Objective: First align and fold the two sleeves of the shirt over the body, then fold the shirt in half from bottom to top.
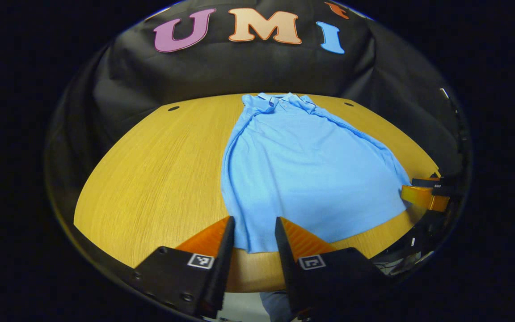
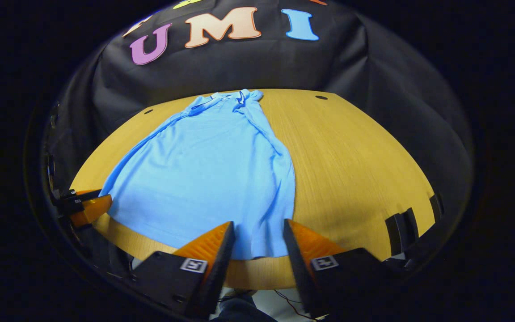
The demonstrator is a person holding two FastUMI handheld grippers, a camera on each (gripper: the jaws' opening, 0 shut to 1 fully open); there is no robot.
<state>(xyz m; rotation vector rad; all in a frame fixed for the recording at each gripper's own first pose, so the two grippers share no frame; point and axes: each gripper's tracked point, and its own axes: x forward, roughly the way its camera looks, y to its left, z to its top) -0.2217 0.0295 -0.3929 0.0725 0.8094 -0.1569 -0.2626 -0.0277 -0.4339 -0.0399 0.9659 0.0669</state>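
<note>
Shirt (image 1: 302,179) hem lies between each open gripper's (image 1: 254,232) fingers.

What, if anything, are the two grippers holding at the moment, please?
Nothing. The left gripper and right gripper both stand open over the shirt's bottom hem.

Left gripper (image 1: 254,223): jaws parted, nothing between them, held low and level, pointing forward. Right gripper (image 2: 257,228): jaws parted likewise, nothing gripped, same low forward pose. Each gripper appears at the edge of the other's view, the two well apart.
</note>
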